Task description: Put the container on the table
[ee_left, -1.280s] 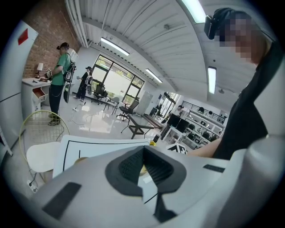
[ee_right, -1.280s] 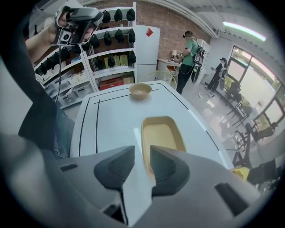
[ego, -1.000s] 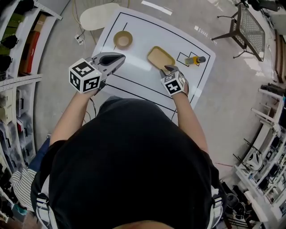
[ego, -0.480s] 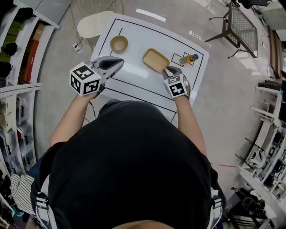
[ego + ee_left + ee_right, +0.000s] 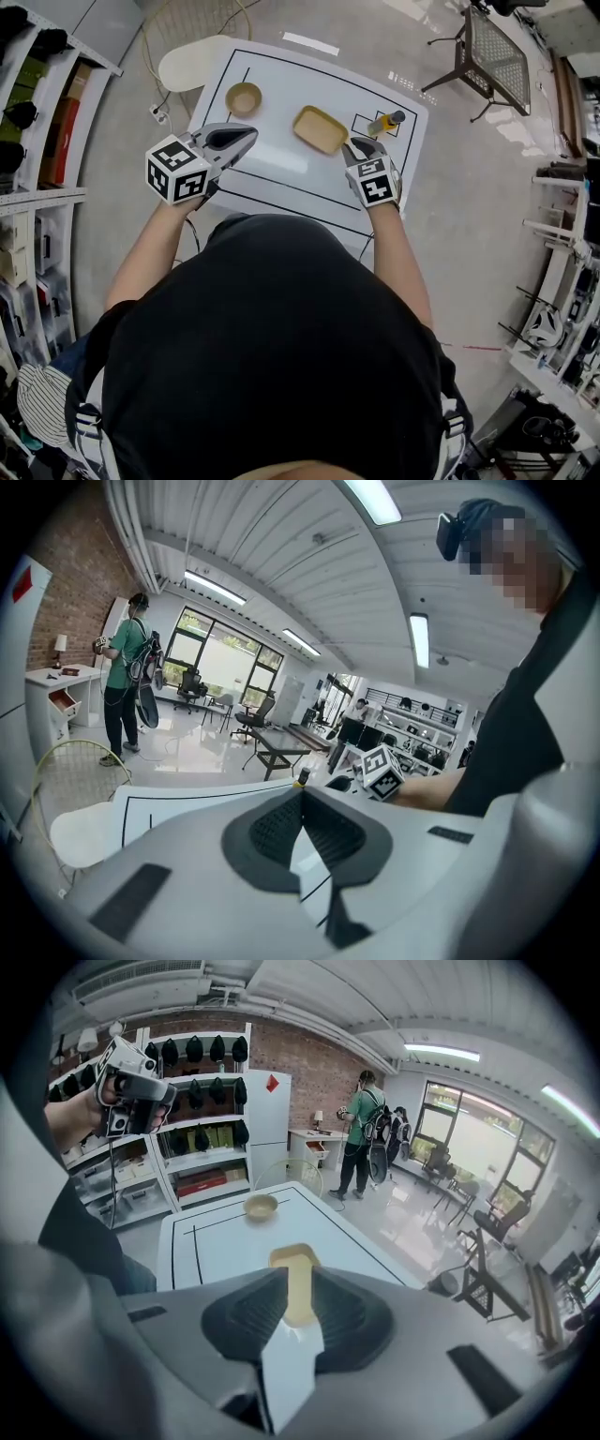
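**Container flat on counter, both tools clear of it**

- Container: tan, shallow, rectangular, open side up. Lies flat on the white counter, just ahead of the right tool, not touching it.
- Long axis: runs away from the right tool, roughly in line with its jaws; short end nearest the tool.
- Right tool: jaws spread and just been closing, nothing between the pads. The container shows through the gap, down on the counter.
- Left tool: jaws pressed together at the tips, empty, held above the counter's near left edge.
- Bowl ahead of the left tool; small bottle lying ahead and right of the right tool.
- Counter: black lines marked on it.
- Room: pale glossy floor, brick wall, shelving, large windows, a person in green beyond the counter.
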{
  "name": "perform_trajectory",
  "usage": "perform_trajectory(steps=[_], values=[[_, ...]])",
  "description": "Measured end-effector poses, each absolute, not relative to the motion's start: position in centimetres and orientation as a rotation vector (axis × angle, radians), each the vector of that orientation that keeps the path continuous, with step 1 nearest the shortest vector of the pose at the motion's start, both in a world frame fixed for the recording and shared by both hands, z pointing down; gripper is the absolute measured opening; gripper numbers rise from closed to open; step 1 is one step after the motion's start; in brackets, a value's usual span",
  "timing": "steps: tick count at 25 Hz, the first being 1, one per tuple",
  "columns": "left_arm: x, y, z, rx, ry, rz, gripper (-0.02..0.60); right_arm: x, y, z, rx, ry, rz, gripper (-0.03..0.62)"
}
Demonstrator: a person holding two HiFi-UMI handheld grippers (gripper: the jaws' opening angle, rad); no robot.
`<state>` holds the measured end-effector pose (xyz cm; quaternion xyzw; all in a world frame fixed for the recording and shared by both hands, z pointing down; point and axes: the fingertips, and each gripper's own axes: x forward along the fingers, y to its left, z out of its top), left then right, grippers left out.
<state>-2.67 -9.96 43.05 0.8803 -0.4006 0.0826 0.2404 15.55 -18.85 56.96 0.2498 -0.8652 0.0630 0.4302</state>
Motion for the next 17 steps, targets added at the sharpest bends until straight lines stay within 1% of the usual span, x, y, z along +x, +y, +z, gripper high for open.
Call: perform_trajectory(steps=[17], values=[[-2.5,-8.0,41.7,2.426,-1.122,0.232,0.006,19.8,-19.5,50.9,0.81,-2.23,0.202,0.08]])
